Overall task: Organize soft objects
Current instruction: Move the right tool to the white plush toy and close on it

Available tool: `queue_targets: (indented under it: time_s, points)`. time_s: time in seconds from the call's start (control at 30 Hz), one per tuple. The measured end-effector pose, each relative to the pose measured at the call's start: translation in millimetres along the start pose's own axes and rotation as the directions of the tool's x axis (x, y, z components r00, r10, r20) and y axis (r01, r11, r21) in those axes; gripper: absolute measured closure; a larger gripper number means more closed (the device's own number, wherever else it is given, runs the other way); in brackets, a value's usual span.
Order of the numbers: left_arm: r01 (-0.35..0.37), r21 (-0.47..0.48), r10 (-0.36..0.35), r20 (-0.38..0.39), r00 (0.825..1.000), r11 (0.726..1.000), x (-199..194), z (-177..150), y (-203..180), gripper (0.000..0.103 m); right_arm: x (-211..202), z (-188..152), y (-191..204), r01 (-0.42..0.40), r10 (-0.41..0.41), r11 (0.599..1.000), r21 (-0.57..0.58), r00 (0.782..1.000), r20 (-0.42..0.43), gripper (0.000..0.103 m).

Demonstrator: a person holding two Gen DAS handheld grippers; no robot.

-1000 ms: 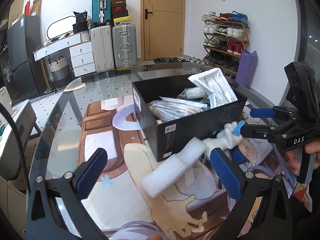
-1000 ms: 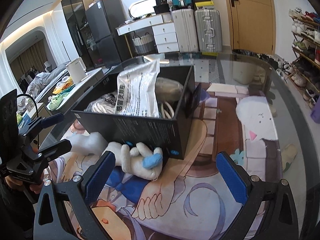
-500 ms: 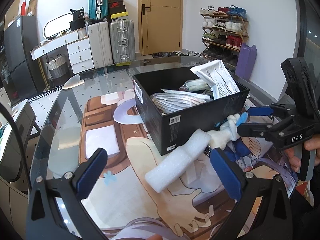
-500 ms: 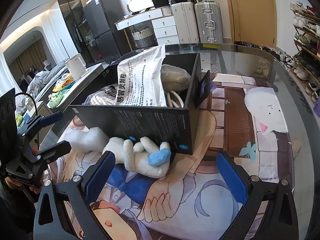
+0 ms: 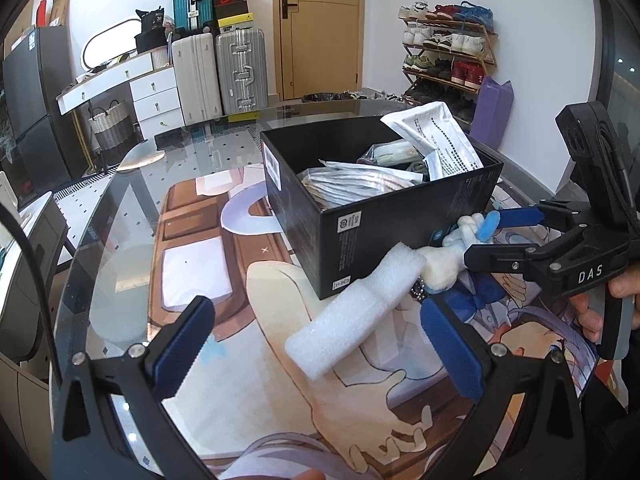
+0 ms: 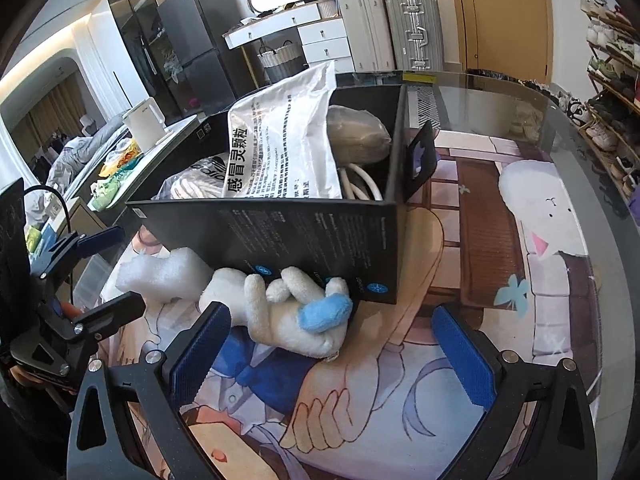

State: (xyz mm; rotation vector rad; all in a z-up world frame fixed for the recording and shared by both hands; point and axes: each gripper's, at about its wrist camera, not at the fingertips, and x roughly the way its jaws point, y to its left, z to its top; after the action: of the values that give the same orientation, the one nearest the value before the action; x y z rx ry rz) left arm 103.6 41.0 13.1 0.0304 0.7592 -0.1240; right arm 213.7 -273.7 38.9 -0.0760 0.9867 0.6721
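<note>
Suitcases and a shoe rack frame a glass desk where a plush toy and foam roll lie against a full black box. Both the left gripper and right gripper hover with jaws released. A hasty pinch may squash the toy, shove the box, or topple its white pouch.

At your twelve o'clock, two suitcases flank a wooden door; shoe rack at two.
</note>
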Motion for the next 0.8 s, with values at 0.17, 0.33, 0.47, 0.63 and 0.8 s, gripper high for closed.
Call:
queue_targets:
  time_s: [0.17,0.33,0.47,0.63,0.8]
  points:
    - [0.004,-0.005,-0.004,-0.006,1.0,1.0,2.0,-0.6,2.1,0.0,0.8,-0.7,-4.5,0.029,-0.029,1.0,-0.001,1.0,-0.004,0.001]
    - [0.006,-0.011,-0.006,-0.01,1.0,1.0,2.8,-0.8,3.5,0.0,-1.3,-3.4,-13.8,0.044,-0.044,0.999,0.009,0.999,-0.002,0.001]
    - [0.006,-0.014,-0.006,-0.014,1.0,1.0,2.8,-1.2,4.9,0.0,-2.6,-4.2,-20.0,0.053,-0.053,0.999,0.009,0.999,-0.004,0.001]
    - [0.006,-0.015,-0.006,-0.014,1.0,1.0,2.9,-1.3,5.3,0.0,-4.4,-4.8,-26.5,0.056,-0.056,0.998,0.023,0.998,-0.001,0.001]
    - [0.006,-0.017,-0.007,-0.015,1.0,1.0,3.0,-1.7,5.0,0.0,-4.1,-4.5,-23.3,0.038,-0.038,0.999,0.039,0.999,0.01,0.001]
